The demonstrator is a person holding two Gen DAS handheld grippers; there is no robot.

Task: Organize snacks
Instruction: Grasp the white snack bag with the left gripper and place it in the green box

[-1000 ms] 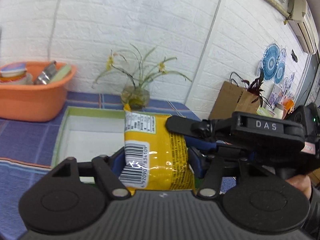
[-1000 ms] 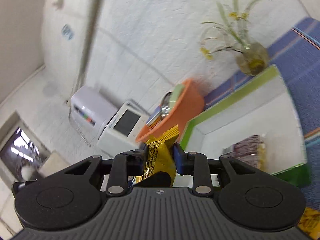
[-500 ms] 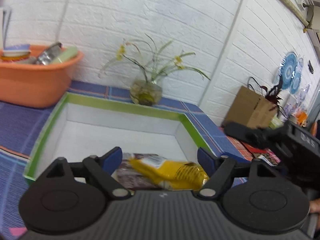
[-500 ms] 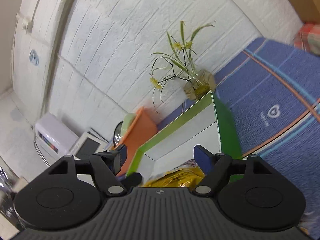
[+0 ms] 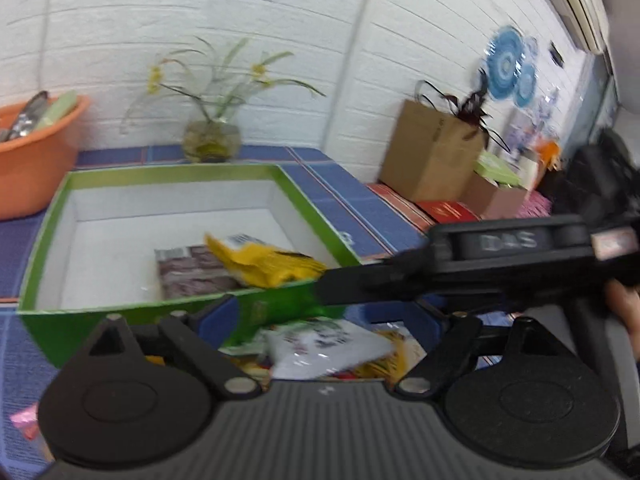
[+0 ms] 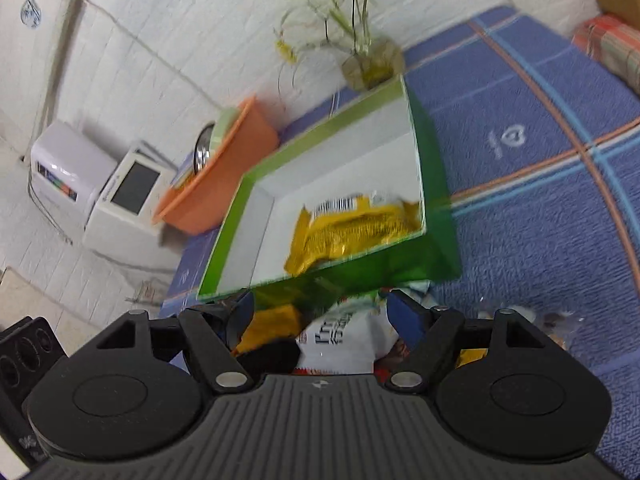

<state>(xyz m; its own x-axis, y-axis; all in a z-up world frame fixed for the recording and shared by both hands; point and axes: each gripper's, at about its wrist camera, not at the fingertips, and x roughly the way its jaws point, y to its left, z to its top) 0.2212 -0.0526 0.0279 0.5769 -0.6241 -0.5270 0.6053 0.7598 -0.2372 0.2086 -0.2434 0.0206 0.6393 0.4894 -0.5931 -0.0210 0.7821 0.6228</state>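
Bright, even indoor light — motion-blurred throughout, fisheye-bent at the edges.

Green box with white interior: open-topped, upright on the blue cloth, directly ahead of both sets of jaws. Inside, toward the near right corner, a crumpled yellow packet lies flat, barcode end up, partly overlapping a dark brown packet beneath it. Outside the box, against its near wall and between the spread jaws, a white packet with dark lettering lies tilted on further yellow packets; details blurred.
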